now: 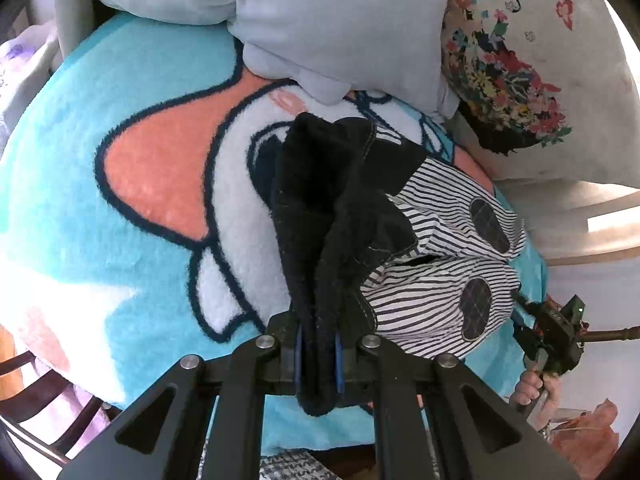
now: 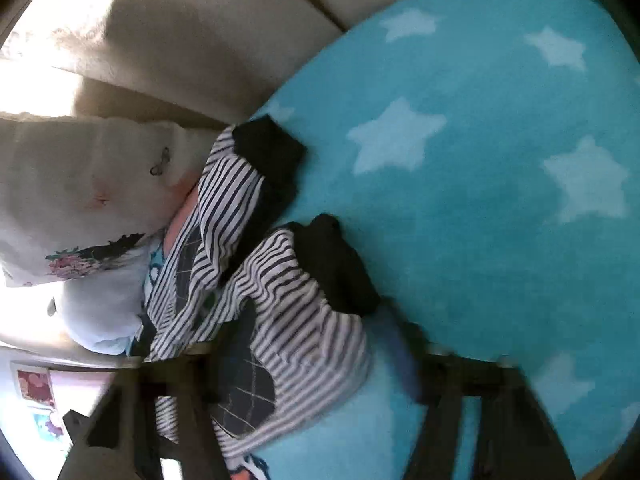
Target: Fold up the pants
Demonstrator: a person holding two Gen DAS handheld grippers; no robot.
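Your left hand-held gripper (image 1: 318, 356) clamps the black waistband of the striped pants (image 1: 440, 240), lying on the turquoise blanket (image 1: 100, 240). Right hand-held gripper (image 2: 304, 396): blurred, grip unclear. Mid-fold; next, probably lay waistband toward cuffs.

No readable text, label, brand, number or sign shows in either view. The blanket (image 1: 120, 240) carries only a cartoon figure and stars, the pillow (image 1: 532, 72) only flowers and butterflies, and the pants (image 1: 436, 248) only stripes and dark oval patches.
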